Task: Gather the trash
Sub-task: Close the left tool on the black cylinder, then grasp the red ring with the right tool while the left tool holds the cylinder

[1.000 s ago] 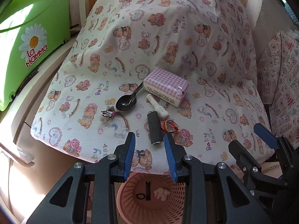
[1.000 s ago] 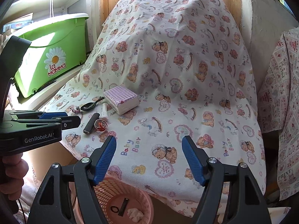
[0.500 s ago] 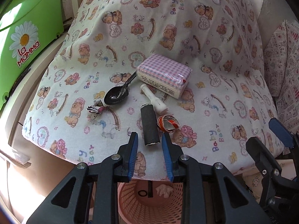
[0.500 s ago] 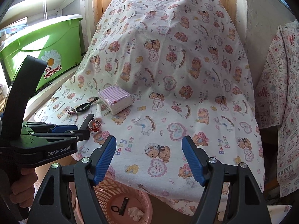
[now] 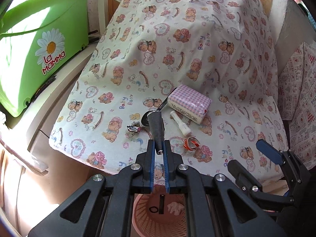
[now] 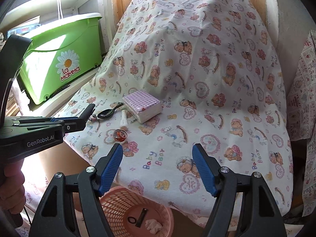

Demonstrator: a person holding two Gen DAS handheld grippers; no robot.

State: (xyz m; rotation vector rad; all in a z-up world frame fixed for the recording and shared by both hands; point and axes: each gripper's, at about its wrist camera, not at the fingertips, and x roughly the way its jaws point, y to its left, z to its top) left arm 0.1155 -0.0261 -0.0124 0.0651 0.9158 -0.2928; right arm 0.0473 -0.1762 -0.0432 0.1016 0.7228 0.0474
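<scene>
The green bin (image 5: 37, 45) reads "La Mamma"; the left gripper (image 5: 158, 152) is marked "GenRobot.AI" and pinches the dark tube (image 5: 156, 127) above the bear-print cloth's (image 6: 197, 79) near edge. The right gripper (image 6: 158, 169) gapes wide, holding nothing. Below, the pink basket (image 6: 118, 203) contains a black ring, a dark strip and a crumpled wad.
</scene>
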